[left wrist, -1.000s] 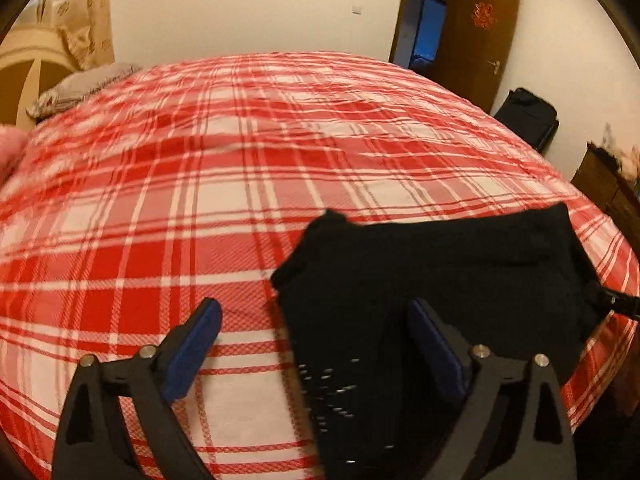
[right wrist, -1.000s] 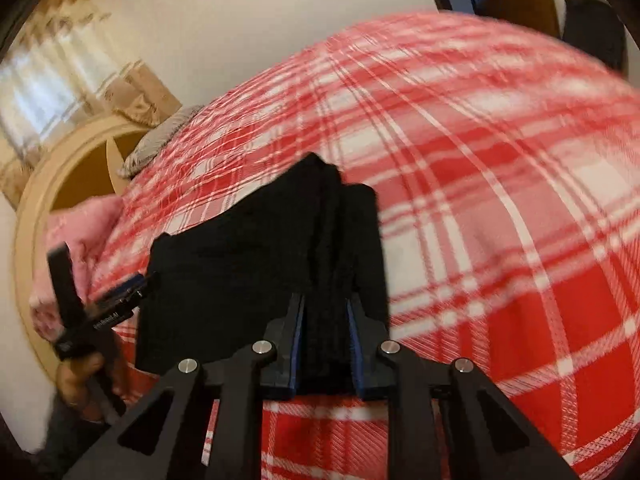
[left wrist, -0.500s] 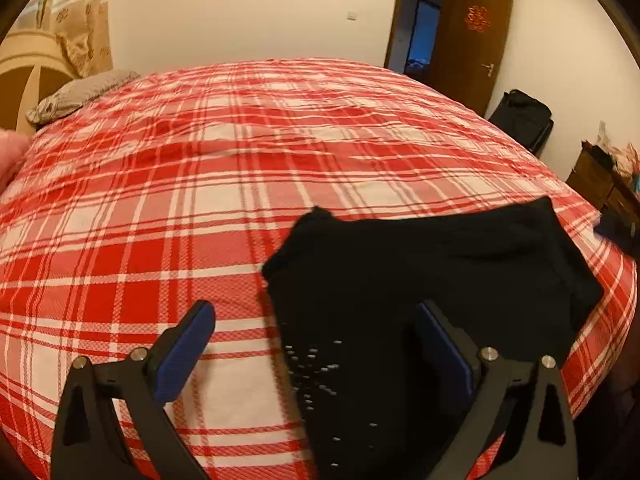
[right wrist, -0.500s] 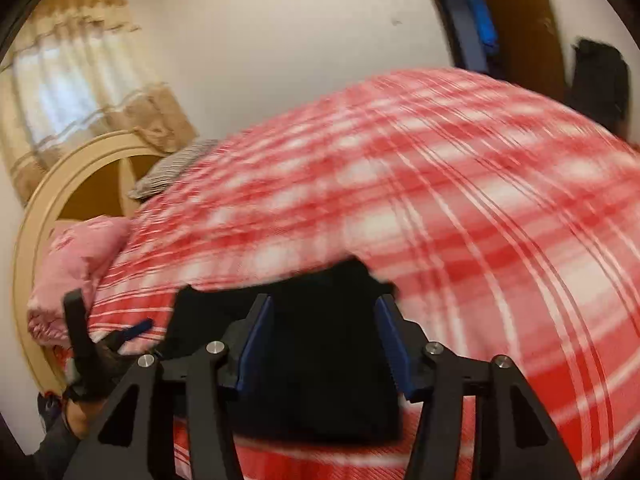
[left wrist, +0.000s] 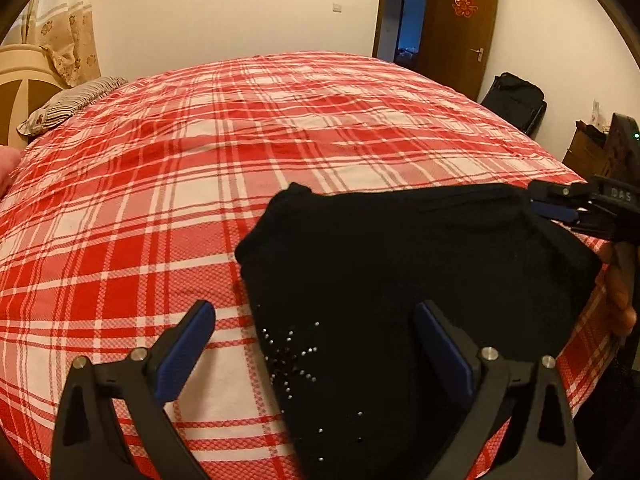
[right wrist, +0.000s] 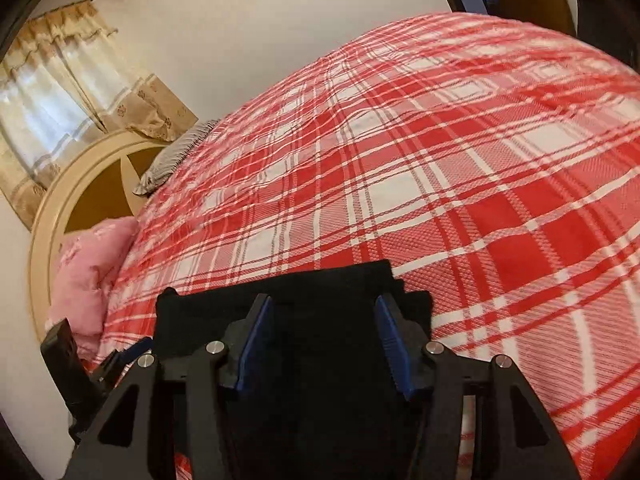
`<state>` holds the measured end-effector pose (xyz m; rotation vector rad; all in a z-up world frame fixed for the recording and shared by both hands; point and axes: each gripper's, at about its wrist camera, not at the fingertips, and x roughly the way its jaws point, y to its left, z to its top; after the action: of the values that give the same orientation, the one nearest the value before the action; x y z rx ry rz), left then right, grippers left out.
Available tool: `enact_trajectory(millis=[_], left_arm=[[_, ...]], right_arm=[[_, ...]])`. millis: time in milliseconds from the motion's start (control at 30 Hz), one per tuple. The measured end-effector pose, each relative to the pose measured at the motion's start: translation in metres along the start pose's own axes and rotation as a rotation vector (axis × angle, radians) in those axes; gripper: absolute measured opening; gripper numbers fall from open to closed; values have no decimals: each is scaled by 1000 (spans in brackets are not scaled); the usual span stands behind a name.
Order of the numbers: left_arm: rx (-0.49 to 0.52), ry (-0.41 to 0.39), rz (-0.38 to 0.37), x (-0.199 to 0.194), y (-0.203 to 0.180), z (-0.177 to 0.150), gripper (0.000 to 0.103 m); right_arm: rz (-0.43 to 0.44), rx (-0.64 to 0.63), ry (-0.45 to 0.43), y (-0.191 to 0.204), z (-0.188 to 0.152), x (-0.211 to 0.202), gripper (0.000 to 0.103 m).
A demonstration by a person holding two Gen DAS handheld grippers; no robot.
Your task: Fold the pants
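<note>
While the left gripper hangs at lower left of its frame with blue-padded jaws spread wide and gripping nothing, the folded black knit pants with small studs lie flat in the lower centre on the red-and-white plaid bedspread, near its front edge. Right gripper, bottom centre of its own frame, also has jaws apart over the cloth's right end, clamping nothing; probably the bundle is set down and both tools are free to regrip.
</note>
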<state>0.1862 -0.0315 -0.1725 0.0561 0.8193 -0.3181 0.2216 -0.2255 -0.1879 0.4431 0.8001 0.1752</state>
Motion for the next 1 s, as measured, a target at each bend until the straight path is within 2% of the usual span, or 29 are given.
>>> enact_trajectory(millis=[100,267,367,500,567,700,833,1000], left_arm=[[-1,1,4,0,0,0,102],[-4,6,-3,-1,0,-2,102],[-15,10,-8,0,1,-4,102],[-17,16,-10,3,0,-5,103],[-20,18,-25,3,1,-5,103],[-34,14,-52,5,5,-8,103],[-92,18,-119,12,15,-11,103],[-81,6,-144,15,15,-7,103]], right_arm=[[-68,-31,-25,7,-4,-17,55],[-31,-100,-44,22,-24,-41,55],[-119,-140,-30,23,-35,-43,55],[-184,-85,26,-3,-38,-29,55],[-136,-38,35,-19,-39,-28,54],[-113,-35,19,-19,-37,-37,54],[-37,-4,27,-20,-34,-35,54],[-45,16,37,-24,-26,-26,54]])
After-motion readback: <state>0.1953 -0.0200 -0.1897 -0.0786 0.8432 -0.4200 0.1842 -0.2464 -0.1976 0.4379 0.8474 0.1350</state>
